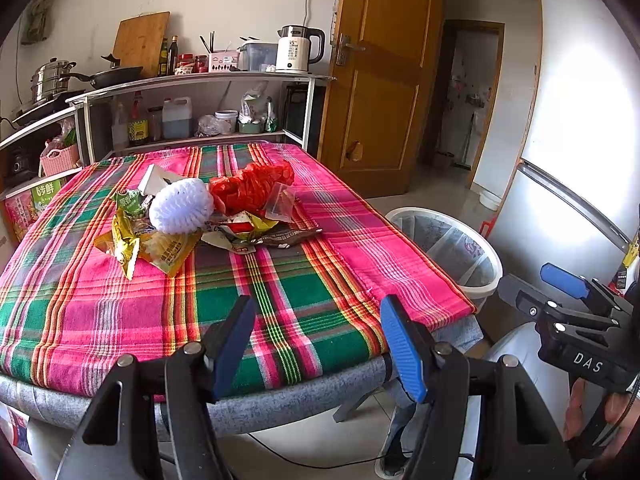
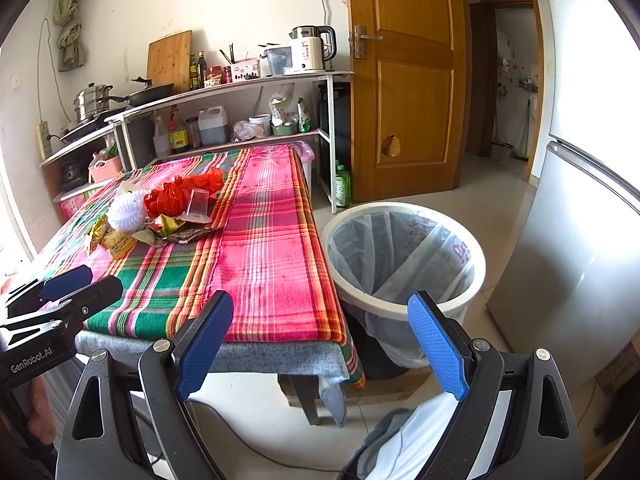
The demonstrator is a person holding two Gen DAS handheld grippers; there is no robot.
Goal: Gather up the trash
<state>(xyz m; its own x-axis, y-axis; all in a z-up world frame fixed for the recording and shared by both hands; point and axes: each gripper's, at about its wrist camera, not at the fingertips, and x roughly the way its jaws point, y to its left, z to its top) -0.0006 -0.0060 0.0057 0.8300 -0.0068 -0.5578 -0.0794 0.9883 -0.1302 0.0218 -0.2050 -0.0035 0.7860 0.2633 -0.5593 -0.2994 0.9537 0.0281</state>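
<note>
A pile of trash lies on the plaid tablecloth (image 1: 304, 288): a white foam net (image 1: 182, 206), a red plastic bag (image 1: 250, 186), a clear plastic cup (image 1: 280, 200), yellow wrappers (image 1: 160, 248) and a dark wrapper (image 1: 280, 236). The pile also shows in the right wrist view (image 2: 168, 208). A white bin with a clear liner (image 2: 404, 256) stands on the floor right of the table; it also shows in the left wrist view (image 1: 448, 244). My left gripper (image 1: 320, 340) is open and empty over the table's near edge. My right gripper (image 2: 324, 340) is open and empty by the table's near right corner.
A shelf unit (image 1: 200, 80) behind the table holds a kettle, pans, bottles and jars. A wooden door (image 1: 380, 80) stands open at the back. A silver fridge (image 2: 580, 240) is on the right. A cardboard box (image 2: 380, 388) sits under the table.
</note>
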